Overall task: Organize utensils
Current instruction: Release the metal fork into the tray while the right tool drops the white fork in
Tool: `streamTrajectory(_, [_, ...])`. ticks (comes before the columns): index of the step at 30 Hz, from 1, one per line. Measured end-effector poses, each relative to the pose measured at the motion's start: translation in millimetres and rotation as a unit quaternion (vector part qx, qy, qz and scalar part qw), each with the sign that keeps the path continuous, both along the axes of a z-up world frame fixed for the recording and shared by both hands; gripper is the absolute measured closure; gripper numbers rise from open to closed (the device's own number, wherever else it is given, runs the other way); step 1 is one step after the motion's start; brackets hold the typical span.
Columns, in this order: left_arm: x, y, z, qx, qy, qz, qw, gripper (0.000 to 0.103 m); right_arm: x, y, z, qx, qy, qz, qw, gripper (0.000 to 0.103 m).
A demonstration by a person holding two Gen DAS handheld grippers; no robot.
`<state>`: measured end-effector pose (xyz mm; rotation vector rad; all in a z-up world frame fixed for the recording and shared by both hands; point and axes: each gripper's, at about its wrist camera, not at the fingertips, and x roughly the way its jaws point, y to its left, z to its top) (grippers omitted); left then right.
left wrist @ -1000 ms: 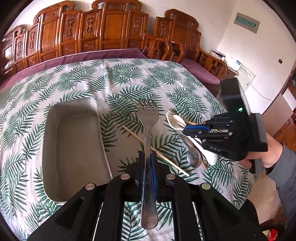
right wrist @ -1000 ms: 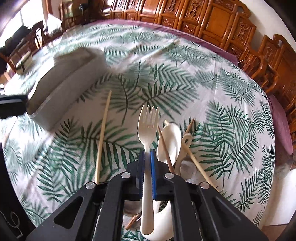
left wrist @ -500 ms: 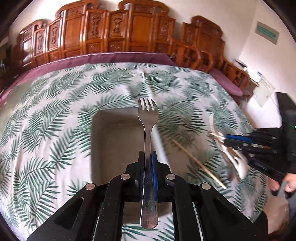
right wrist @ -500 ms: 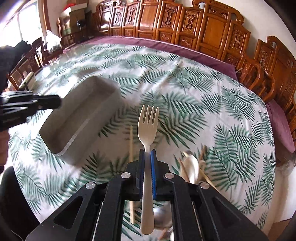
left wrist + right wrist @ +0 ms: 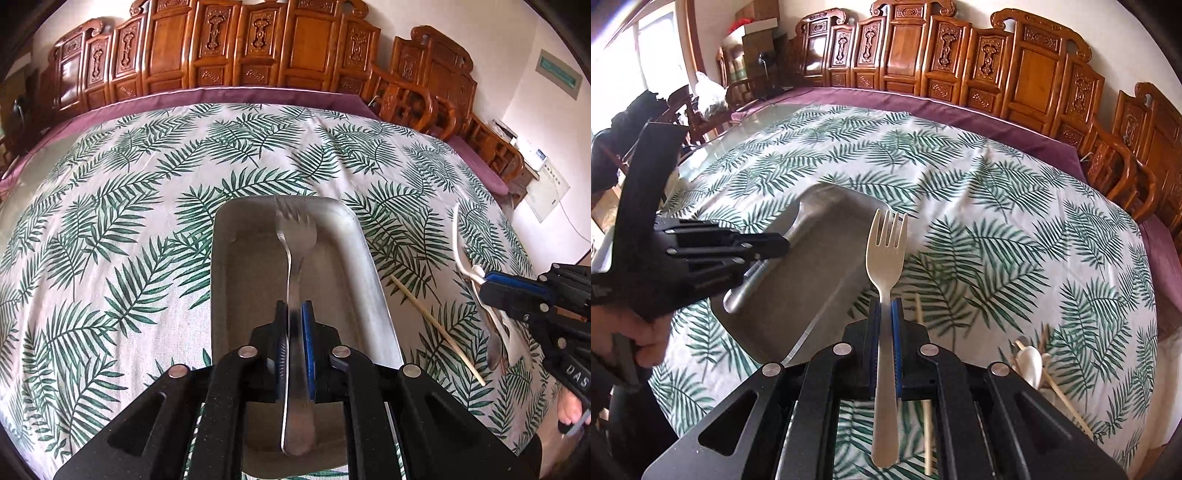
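Poised above the grey tray (image 5: 373, 280) on a palm-print tablecloth (image 5: 110, 229): left gripper (image 5: 294, 317) clamped tight on a steel fork (image 5: 295, 236), tines over the far end. Just beside the tray's rim, right gripper (image 5: 885, 314) pinched on a cream fork (image 5: 886, 251). Best lowered flat before release, one at a time, handles parallel, clear of each other.

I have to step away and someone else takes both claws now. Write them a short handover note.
Left claw: shut on the metal fork, held over the grey tray.
Right claw: shut on the cream fork, near the tray's edge.
Done: nothing seen lying in the tray.
Left: set both forks in, then fetch the lone chopstick and the pile of spoons and chopsticks on the tablecloth.
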<state>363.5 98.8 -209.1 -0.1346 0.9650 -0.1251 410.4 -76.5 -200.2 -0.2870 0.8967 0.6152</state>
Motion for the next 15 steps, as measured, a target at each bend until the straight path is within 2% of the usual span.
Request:
streamTrajectory(8, [-18,19,21,-0.004,-0.025,0.011,0.9996,0.096,4,23,0,0.008,0.005,0.003,1.0,0.095])
streamTrajectory(15, [-43,44,40,0.011,-0.039,0.019,0.999,0.095,9,59,-9,0.016,0.015,0.003,1.0,0.095])
